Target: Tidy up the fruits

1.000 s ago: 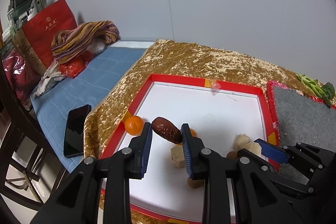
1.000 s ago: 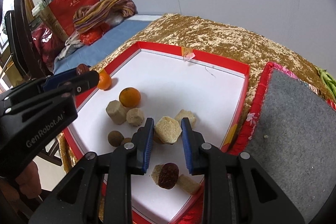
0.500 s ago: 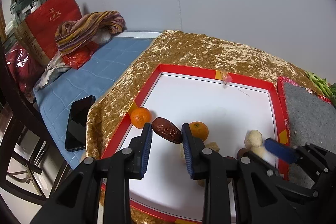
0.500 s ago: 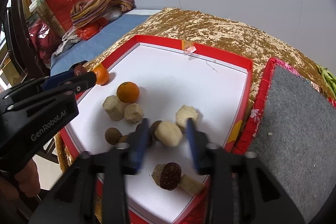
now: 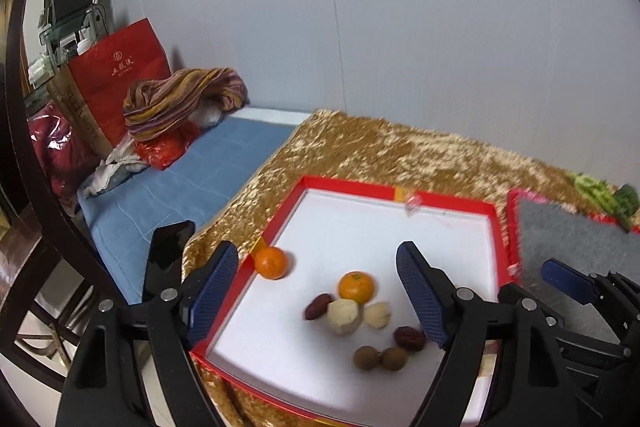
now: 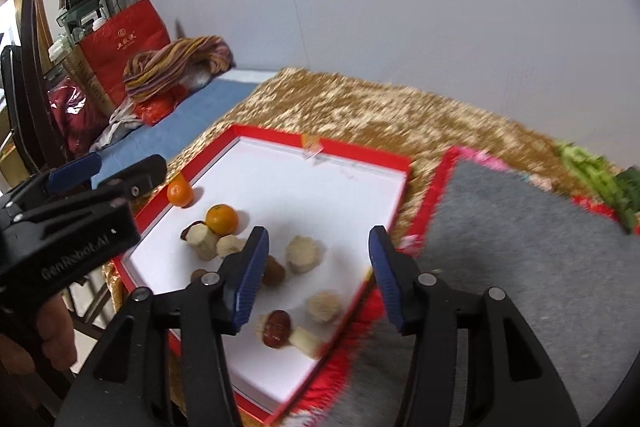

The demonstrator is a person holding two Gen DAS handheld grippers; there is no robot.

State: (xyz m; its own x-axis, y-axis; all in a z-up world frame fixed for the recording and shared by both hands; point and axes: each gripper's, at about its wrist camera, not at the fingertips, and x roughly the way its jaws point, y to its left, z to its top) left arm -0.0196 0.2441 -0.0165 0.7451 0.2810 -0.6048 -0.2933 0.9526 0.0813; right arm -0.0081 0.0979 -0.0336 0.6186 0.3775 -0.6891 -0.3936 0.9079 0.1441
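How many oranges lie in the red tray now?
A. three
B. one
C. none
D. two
D: one orange sits at the left rim of the tray, a second orange lies beside the pale chunks, and no other is visible.

In the left wrist view we lose the near edge of the red tray [image 5: 400, 191] behind the black arms of the left tool [image 5: 318, 291], whose right pad covers part of a dark date [image 5: 409, 338]. The phone [image 5: 166, 259] is half hidden behind the left pad. The greens [image 5: 600, 193] at the far right are smeared by blur. In the right wrist view the right tool [image 6: 316, 273] covers part of a brown round fruit [image 6: 275, 271], and a second one [image 6: 199, 274] barely shows. The pale pieces under the date [image 6: 276, 327] are blurred, as is the tray's fringe [image 6: 360, 323]. A hand [image 6: 38, 341] is cut off by the left edge
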